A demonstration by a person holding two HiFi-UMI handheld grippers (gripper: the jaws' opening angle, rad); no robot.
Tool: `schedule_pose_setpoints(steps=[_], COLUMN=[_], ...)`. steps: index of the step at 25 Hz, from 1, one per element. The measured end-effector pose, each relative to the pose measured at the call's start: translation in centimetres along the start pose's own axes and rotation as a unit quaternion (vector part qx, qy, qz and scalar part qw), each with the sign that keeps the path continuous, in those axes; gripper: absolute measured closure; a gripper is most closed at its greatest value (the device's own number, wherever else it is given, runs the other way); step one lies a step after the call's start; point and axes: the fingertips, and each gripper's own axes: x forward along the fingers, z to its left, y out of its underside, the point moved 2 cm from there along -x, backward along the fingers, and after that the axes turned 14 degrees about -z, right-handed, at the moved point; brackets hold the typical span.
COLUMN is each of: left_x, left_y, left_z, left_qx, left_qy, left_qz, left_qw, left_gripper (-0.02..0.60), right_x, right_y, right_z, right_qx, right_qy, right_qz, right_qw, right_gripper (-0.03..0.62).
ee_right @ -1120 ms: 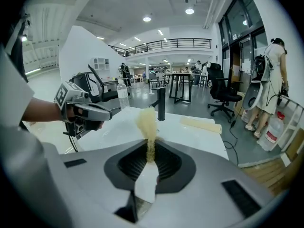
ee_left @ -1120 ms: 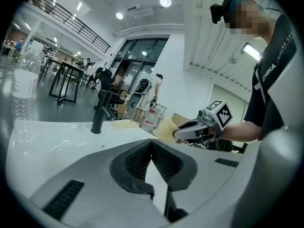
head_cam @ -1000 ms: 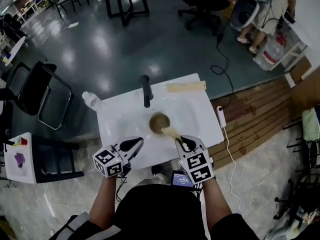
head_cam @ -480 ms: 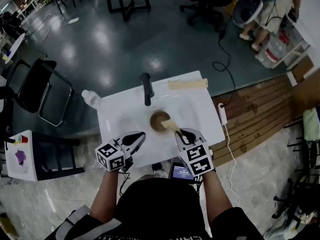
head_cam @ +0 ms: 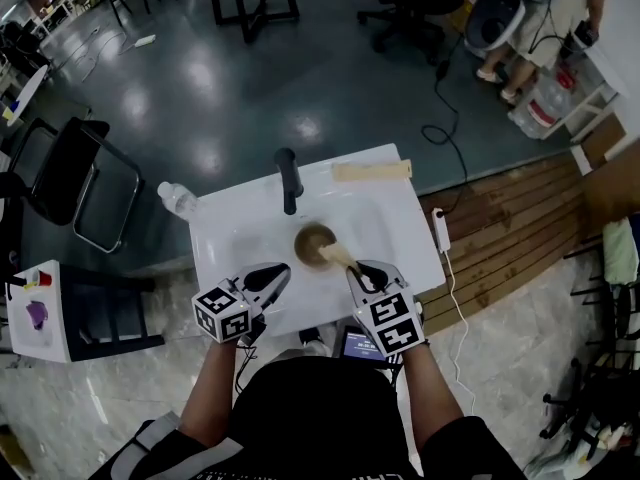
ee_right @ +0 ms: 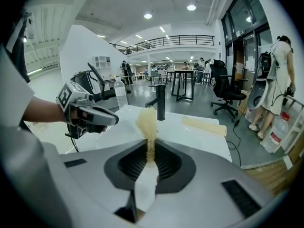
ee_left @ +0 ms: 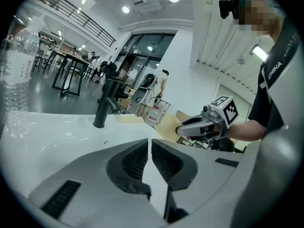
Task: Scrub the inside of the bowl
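A brown bowl (head_cam: 311, 241) sits in the basin of the white sink top (head_cam: 230, 238), in front of the black faucet (head_cam: 288, 180). My right gripper (head_cam: 360, 278) is shut on a tan scrub pad (head_cam: 336, 258). The pad's far end reaches the bowl's near right rim. In the right gripper view the pad (ee_right: 147, 122) stands up between the closed jaws of my right gripper (ee_right: 150, 148) and hides the bowl. My left gripper (head_cam: 268, 280) hovers over the sink's near left edge, shut and empty. Its closed tips (ee_left: 151, 148) show nothing between them.
A tan strip of scrub material (head_cam: 371, 171) lies at the sink top's far right edge. A clear water bottle (head_cam: 178, 200) stands at the far left corner. A white power strip (head_cam: 441, 230) hangs off the right side. A black chair (head_cam: 70, 183) stands to the left.
My left gripper has crept a little forward toward the basin. My right gripper and the pad stay at the bowl's rim.
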Motion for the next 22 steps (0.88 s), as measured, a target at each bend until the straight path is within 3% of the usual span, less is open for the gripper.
schedule_pose_setpoints(steps=[4,9,15,22], left_x=[0.2,1.0,2.5,4.4], left_y=[0.6,1.7,4.9,8.8], left_z=[0.7,3.2,6.8,10.2], left_qx=[-0.004,-0.023,-0.052,-0.065], left_qy=[-0.021,-0.068,-0.118,-0.155], left_qz=[0.015,0.046,0.097,0.164], left_qw=[0.9997,0.9963,0.9869,0.972], left_gripper=[0.574,0.495,0.42,0.414], right_x=[0.1,1.2,4.6,9.7], right_y=[0.8,1.9,3.3,4.8], right_z=[0.1,-0.3,-1.1,-1.1], right_qx=[-0.001,-0.014,-0.037,-0.085], right_qy=[-0.011,-0.035,-0.064,-0.091], right_qz=[0.011,0.029,0.049,0.075], right_qw=[1.0,0.999,0.996,0.989], right_gripper=[0.551,0.551,0.551,0.551])
